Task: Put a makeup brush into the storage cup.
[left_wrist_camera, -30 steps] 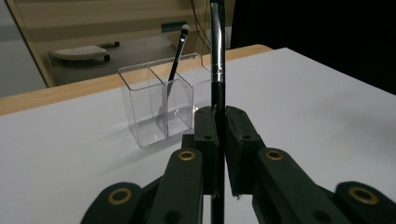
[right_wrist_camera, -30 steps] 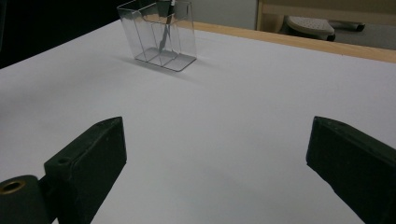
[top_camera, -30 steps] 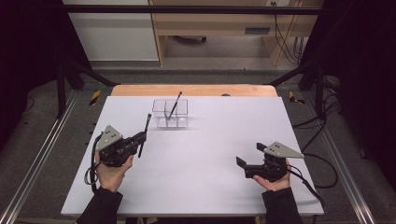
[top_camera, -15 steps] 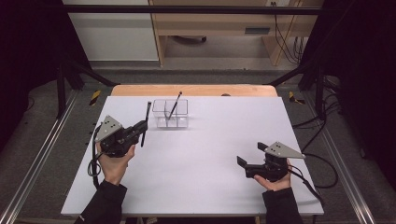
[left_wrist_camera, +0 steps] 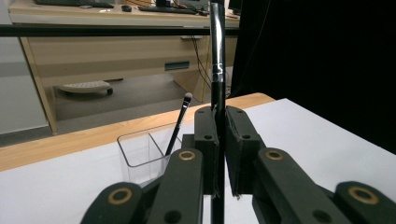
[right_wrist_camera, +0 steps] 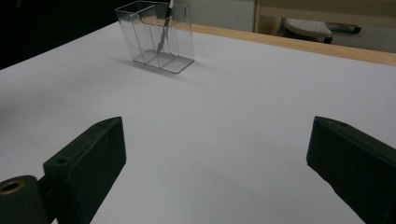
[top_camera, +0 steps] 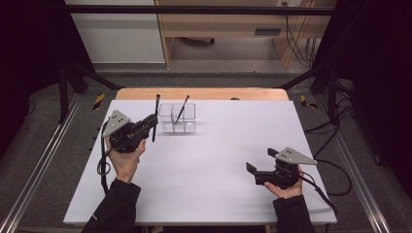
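I see the white table [top_camera: 204,170] first, with everything else placed around the clear holder [top_camera: 178,118] that stands near its far edge. That holder is a small transparent box split into compartments, and one dark brush [top_camera: 182,108] leans inside it, tip up; which compartment it sits in I cannot tell.

Just to the left of the holder, my left gripper [top_camera: 152,121] is raised off the table in the person's left hand [top_camera: 125,160]. In the left gripper view its jaws are pressed together on the black handle of a second brush [left_wrist_camera: 217,70], which stands upright between the pads, its silver band above the grip and its lower end running down below the jaws. From above, this held brush rises just beside the holder's left wall, not touching it.

Well away from the holder, toward the near right of the table, my right gripper [top_camera: 259,162] rests low in the right hand [top_camera: 286,189]. Its jaws stand wide apart with only bare table between them, pointing across toward the holder.
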Motion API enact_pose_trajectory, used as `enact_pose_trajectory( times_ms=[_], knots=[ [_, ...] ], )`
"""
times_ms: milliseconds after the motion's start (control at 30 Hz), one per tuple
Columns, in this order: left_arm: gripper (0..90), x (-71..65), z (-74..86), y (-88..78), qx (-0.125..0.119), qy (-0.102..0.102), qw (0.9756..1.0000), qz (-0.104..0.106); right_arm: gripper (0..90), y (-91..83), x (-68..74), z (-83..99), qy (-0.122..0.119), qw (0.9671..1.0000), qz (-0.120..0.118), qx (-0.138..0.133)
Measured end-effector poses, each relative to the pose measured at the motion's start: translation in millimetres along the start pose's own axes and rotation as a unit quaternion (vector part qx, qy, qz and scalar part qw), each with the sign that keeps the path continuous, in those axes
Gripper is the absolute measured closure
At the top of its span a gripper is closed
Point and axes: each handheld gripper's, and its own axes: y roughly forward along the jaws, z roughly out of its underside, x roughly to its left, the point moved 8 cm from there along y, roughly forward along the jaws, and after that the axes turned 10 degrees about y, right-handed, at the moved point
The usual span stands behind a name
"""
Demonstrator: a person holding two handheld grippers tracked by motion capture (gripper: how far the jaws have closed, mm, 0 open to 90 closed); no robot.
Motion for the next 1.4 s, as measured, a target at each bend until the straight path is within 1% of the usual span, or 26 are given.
enact_pose_trajectory(
  times_ms=[167, 300, 633, 800, 1100, 1400],
  knots=[
    [83.7, 1.0, -2.6, 7.4, -0.003, -0.002, 1.0, -0.003, 5.3, 0.2, 0.1, 0.1, 0.0, 1.0, 0.0, 0.0],
    [83.7, 2.3, -4.9, 12.4, -0.002, 0.002, 1.0, -0.008, 5.3, 0.2, -0.2, -0.1, 0.0, 1.0, 0.0, 0.0],
    [83.7, 5.6, -15.5, 26.0, -0.007, 0.004, 0.9998, -0.019, 5.3, 1.0, -0.1, 0.2, 0.0, 1.0, -0.001, 0.0],
    [83.7, 7.0, -18.5, 34.6, -0.009, 0.001, 0.9998, -0.02, 5.4, 1.0, -0.1, -0.1, 0.0, 1.0, -0.002, 0.0],
    [83.7, 6.1, -22.8, 52.0, -0.003, 0.006, 0.9997, -0.022, 5.3, 0.9, -0.2, -0.1, 0.0, 1.0, -0.002, 0.0],
    [83.7, 10.6, -26.6, 64.5, -0.005, 0.0, 0.9996, -0.026, 5.3, 0.4, -0.2, -0.7, 0.0, 1.0, -0.003, -0.001]
  ],
)
